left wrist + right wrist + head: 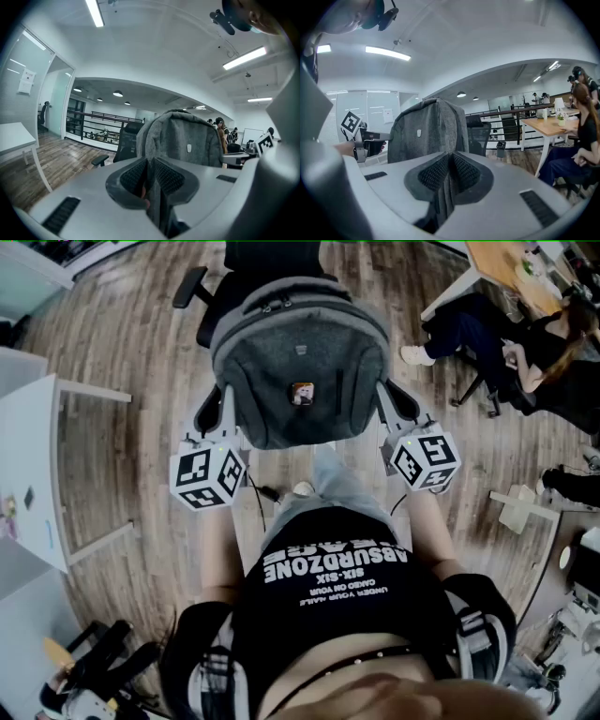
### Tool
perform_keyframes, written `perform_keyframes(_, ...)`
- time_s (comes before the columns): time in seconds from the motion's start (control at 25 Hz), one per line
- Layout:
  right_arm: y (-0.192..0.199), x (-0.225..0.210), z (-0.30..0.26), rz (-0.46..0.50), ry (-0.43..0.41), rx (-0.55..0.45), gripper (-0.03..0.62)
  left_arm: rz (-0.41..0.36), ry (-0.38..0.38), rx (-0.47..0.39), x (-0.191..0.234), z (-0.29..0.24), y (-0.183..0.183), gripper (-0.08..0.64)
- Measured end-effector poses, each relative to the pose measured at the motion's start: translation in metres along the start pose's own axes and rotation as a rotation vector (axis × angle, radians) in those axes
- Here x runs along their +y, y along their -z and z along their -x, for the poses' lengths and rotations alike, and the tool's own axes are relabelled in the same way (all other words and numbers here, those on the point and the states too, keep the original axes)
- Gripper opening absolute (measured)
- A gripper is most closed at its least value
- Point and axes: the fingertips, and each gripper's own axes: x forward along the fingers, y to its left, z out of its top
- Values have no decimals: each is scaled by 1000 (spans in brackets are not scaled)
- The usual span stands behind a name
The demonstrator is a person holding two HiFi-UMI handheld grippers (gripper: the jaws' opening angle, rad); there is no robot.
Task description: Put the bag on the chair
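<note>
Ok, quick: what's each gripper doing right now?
Left gripper: closed on grey fabric at the side of the grey backpack.
Right gripper: closed on the backpack's other side.

Backpack (300, 371): upper centre of the head view, between the two grippers and in front of the office chair (272, 259).
Office chair: top centre, backrest above the backpack, one armrest to its upper left.
Left gripper (217, 413): at the backpack's lower left side, backpack fabric pinched between its jaws.
Right gripper (386, 409): at the lower right side, likewise pinching fabric.
Table (33, 465): left edge of frame.
Seated person (525, 343): upper right, just below a desk (506, 268) in the top right corner.
</note>
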Motion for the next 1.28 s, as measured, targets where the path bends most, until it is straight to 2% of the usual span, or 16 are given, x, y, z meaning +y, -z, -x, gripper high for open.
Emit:
perform_keyframes(0.36,0,-11,-9,-27,-16,20,43,2,-10,16,-1,-14,-1,64)
perform_keyframes(0.88,-18,-81,-65,-45,-60,37,44,1,-72,8,-15,-93,-22,64)
perform_keyframes(1.28,-44,-131,-115,-16,-106,9,43,32,-117,-5,-20,-155,-41,64)
